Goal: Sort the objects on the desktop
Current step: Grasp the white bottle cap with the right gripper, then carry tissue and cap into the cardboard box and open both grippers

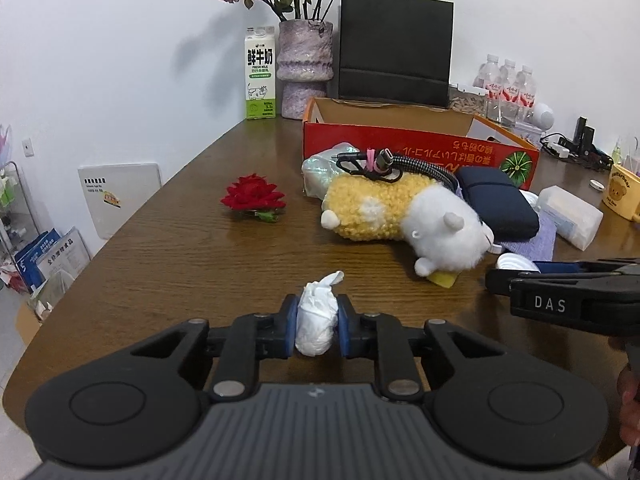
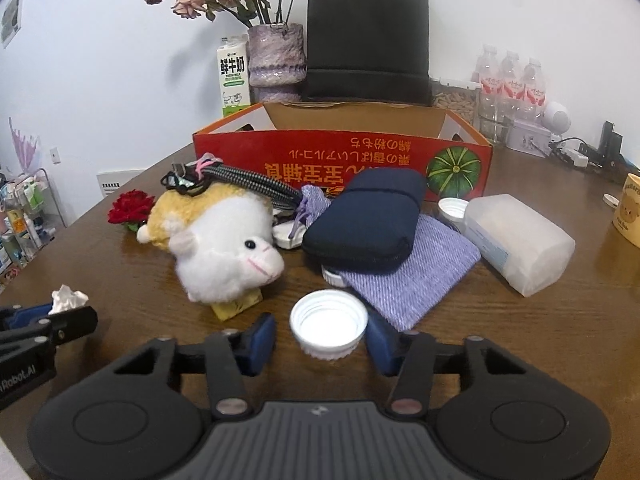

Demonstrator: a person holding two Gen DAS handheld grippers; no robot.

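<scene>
My left gripper (image 1: 317, 330) is shut on a crumpled white tissue (image 1: 318, 314) just above the brown table; the tissue also shows in the right wrist view (image 2: 68, 298). My right gripper (image 2: 321, 338) is open, its blue pads on either side of a white bottle cap (image 2: 328, 323) on the table, not touching it. A yellow and white plush hamster (image 2: 216, 236) lies behind, with a braided cable (image 2: 244, 182) on it. A navy pouch (image 2: 366, 220) lies on a purple cloth bag (image 2: 416, 276). A red rose head (image 1: 253, 197) lies to the left.
An open red cardboard box (image 2: 344, 160) stands behind the pile, with a black paper bag (image 2: 366, 40), a vase (image 2: 275, 60) and a milk carton (image 2: 232, 76) at the wall. A translucent plastic box (image 2: 520, 240), a yellow mug (image 2: 628, 210) and water bottles (image 2: 508, 80) are on the right.
</scene>
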